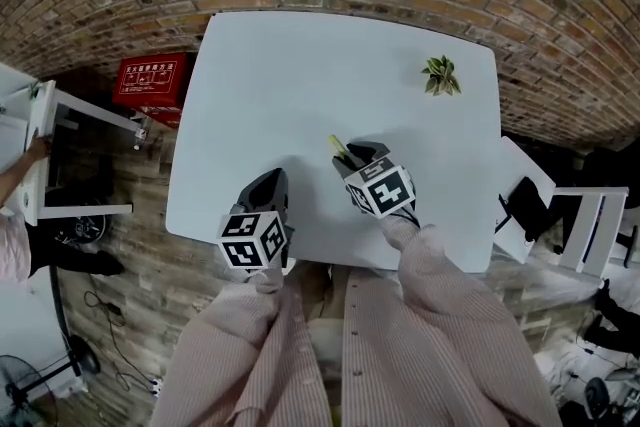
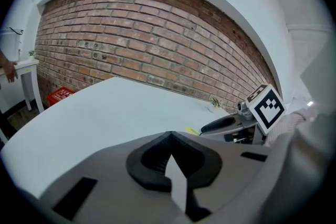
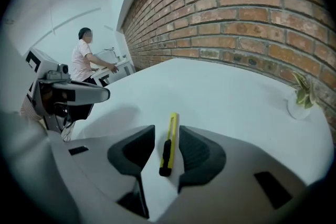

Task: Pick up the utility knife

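Right gripper (image 3: pixel 167 132) poised over the utility knife (image 3: pixel 168 145), which lay flat on the white bench (image 1: pixel 300 65). The jaws stood apart, one on each side of the knife and not yet clamped on it. The knife sat in the gap between them, nearer the right-hand jaw than the left; whether it touched that jaw could not be told.

The knife's long axis ran nearly parallel to the jaws, leaning only slightly across the gap. Its black end lay back between the jaws toward the gripper body. Its yellow end pointed forward, out past the jaw tips and away from the person. In the head view the yellow tip (image 1: pixel 338 147) showed just beyond the right gripper (image 1: pixel 355 157).

Left gripper (image 2: pixel 169 139), jaws together and holding nothing, hovered off to the left of the right jaws above bare bench, taking no part.

Suggested technique: a close across the narrow width suits this alignment. The gripper should probably shift a little so the knife sits centred, stay low so both jaws meet the body rather than ride over it, close firmly, and lift straight up. An off-centre close risks swinging or skidding the slim handle.
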A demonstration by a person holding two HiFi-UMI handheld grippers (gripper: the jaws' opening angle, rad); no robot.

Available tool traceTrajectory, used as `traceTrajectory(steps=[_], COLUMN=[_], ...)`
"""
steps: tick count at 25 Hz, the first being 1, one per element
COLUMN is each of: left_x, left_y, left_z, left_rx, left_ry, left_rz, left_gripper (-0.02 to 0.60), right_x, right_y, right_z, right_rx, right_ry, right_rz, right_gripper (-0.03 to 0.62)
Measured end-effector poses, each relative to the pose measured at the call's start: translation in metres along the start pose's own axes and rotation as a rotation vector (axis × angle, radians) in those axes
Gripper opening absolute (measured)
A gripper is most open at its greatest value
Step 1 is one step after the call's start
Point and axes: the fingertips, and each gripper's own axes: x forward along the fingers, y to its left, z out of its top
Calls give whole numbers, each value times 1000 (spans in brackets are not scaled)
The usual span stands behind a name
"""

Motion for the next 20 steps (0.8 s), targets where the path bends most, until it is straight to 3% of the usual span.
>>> traceTrajectory(steps=[5, 10, 12, 20], left_x=[-1, -1, -1, -1], left_y=[1, 0, -1, -1], left_z=[-2, -3, -2, 0], left_rx=[-1, -1, -1, 4], left_ry=[3, 5, 5, 0], left_rz=[-5, -7, -8, -11], left_gripper=[-8, -8, -8, -8], right_x=[5, 5, 5, 6], right_y=[1, 0, -2, -3], right_z=[-7, -8, -8, -5], right_rx=[-25, -35, -43, -71], right_ry=[41, 45, 48, 42], right_rz=[-20, -33, -45, -55], right_gripper=[101, 95, 60, 55])
